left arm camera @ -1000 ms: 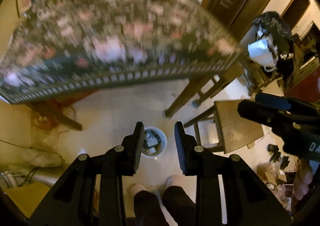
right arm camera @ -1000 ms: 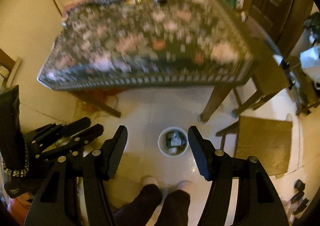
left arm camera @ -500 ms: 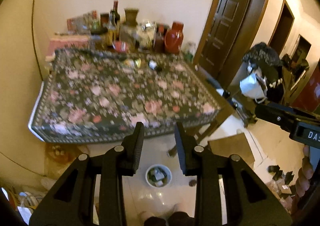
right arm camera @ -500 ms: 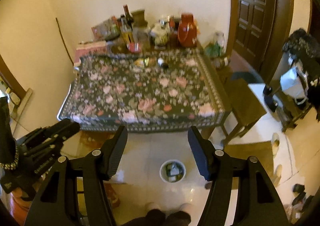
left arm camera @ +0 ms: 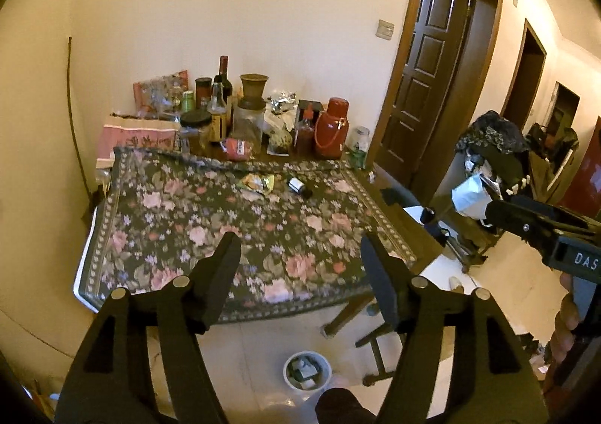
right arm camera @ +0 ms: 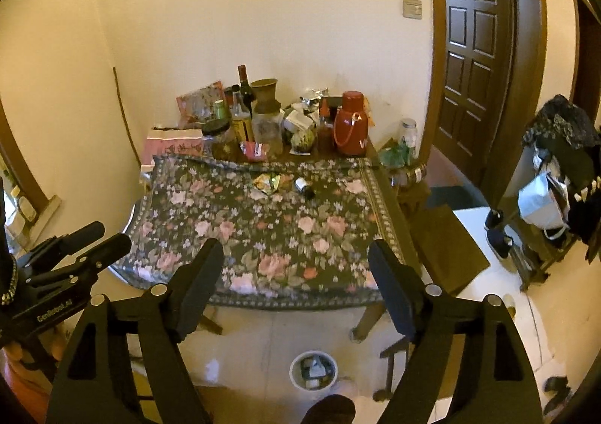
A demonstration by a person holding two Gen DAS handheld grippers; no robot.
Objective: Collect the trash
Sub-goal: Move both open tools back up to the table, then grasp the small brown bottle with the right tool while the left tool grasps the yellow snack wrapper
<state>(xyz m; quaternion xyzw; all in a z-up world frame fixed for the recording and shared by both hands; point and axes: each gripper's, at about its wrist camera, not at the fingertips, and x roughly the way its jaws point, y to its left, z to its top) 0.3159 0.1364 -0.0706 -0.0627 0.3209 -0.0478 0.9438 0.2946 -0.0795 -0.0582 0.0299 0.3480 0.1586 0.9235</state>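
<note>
A crumpled yellow-green wrapper [left arm camera: 258,182] [right arm camera: 267,182] and a small dark bottle [left arm camera: 299,186] [right arm camera: 304,187] lie on the floral tablecloth [left arm camera: 233,221] [right arm camera: 263,224] toward its far side. A white trash bin [left arm camera: 307,371] [right arm camera: 314,368] holding scraps stands on the floor below the table's near edge. My left gripper [left arm camera: 300,270] is open and empty, high above the near table edge. My right gripper [right arm camera: 296,270] is open and empty, also above the near edge. Both are far from the wrapper and bottle.
Bottles, jars, a red thermos [left arm camera: 329,129] [right arm camera: 350,129] and packets crowd the table's back along the wall. A wooden stool [right arm camera: 447,236] stands right of the table. A brown door [right arm camera: 473,48] and a cluttered rack [right arm camera: 556,183] are at the right.
Both grippers have risen and tilted up from looking at the floor and bin to looking across the tabletop. The left gripper's jaws have opened wider.
</note>
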